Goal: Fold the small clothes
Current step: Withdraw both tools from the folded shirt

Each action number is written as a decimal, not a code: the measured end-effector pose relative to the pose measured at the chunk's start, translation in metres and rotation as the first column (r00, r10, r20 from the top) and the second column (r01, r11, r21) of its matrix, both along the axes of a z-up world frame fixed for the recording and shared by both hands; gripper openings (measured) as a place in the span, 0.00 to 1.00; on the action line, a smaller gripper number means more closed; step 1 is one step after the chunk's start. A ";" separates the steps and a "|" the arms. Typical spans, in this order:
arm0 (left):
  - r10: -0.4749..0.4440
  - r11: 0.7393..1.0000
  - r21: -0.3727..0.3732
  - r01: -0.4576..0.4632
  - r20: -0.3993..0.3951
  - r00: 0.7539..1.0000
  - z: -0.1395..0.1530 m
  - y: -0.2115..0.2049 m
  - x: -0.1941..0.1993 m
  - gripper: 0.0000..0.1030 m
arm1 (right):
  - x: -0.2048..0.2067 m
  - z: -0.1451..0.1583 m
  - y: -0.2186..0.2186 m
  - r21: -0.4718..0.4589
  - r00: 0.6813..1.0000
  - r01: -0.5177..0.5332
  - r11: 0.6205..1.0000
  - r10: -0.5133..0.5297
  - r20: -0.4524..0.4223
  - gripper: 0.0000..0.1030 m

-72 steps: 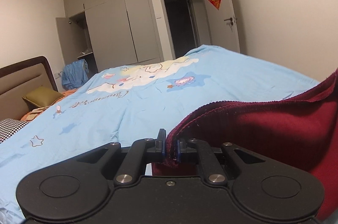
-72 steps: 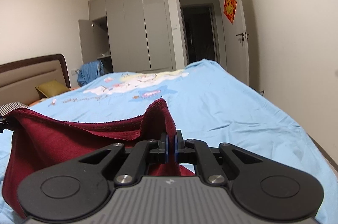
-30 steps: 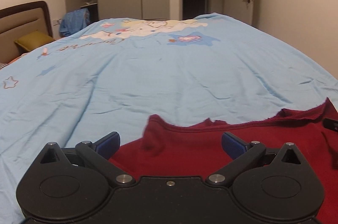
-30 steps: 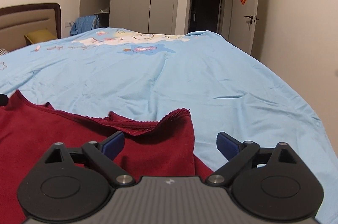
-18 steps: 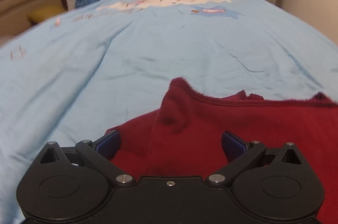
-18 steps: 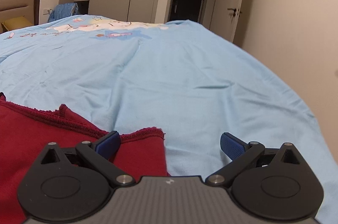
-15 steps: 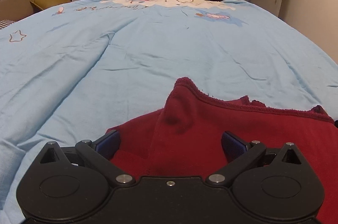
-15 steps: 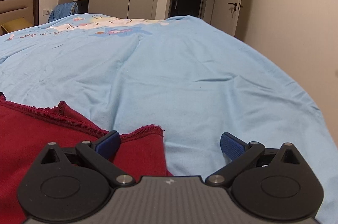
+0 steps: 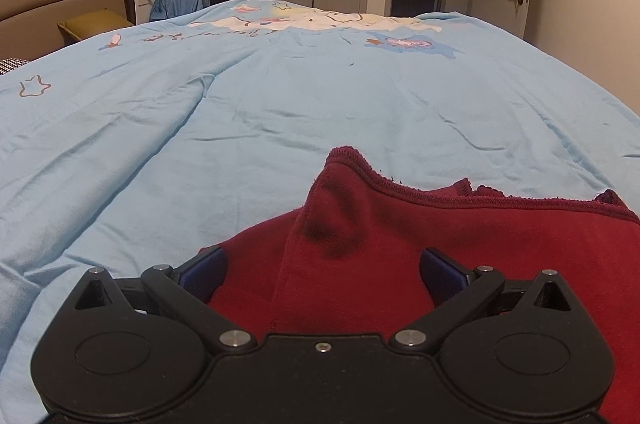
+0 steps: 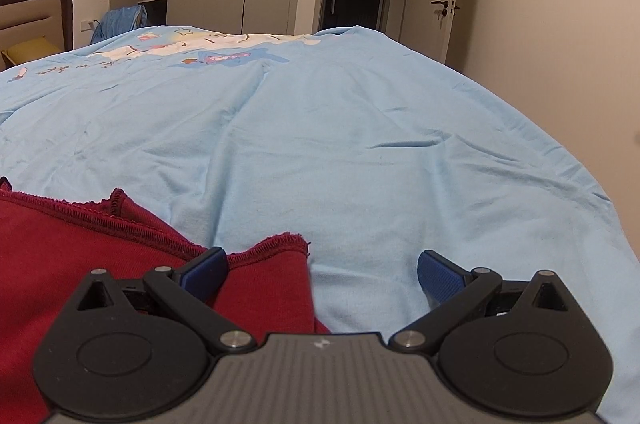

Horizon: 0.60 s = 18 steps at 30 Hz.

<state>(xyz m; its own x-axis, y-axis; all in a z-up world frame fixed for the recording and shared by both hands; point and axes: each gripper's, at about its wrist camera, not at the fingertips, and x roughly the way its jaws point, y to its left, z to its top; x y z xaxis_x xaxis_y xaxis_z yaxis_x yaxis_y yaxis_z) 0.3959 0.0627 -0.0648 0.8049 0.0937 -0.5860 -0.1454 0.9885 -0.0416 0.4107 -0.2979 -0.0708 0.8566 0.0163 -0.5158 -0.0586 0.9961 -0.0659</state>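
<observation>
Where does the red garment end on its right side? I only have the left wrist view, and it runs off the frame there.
Observer: In the right wrist view the red garment ends at a stitched corner lying flat on the blue bedcover, between the fingers of the right hand-held gripper.
Operator: Is that gripper holding the corner?
Observer: No. Its jaws are spread wide; the left finger sits over the cloth, the right finger over bare bedcover.
Operator: Anything else lying right of the garment?
Observer: Only wrinkled bedcover out to the bed's edge, then the wall.
</observation>
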 end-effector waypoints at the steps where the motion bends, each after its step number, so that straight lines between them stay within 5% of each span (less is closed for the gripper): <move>1: 0.000 1.000 -0.002 0.000 0.003 1.000 0.000 0.000 0.000 0.99 | 0.000 0.000 0.000 0.001 1.000 0.000 1.000 0.000 -0.001 1.00; 9: -0.030 0.996 -0.085 0.028 -0.023 0.999 0.018 0.012 -0.003 0.99 | 0.001 0.017 -0.004 -0.007 0.998 0.031 0.999 -0.032 -0.061 1.00; 12: -0.027 0.994 -0.105 0.029 0.015 1.000 0.040 0.020 -0.019 0.99 | -0.026 0.043 0.000 -0.057 0.994 0.106 0.993 -0.104 0.045 1.00; 18: 0.042 0.976 -0.216 -0.024 0.079 0.996 0.070 0.040 -0.068 0.99 | -0.085 0.078 0.012 0.052 0.989 0.033 0.998 -0.041 0.143 1.00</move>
<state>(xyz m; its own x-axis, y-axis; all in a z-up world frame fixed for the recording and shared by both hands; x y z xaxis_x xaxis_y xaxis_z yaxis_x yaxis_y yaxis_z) 0.3275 0.1031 0.0052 0.8497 0.0003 -0.5272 -0.1649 0.9499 -0.2654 0.3252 -0.2860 0.0076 0.9222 0.0058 -0.3867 -0.0152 0.9997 -0.0212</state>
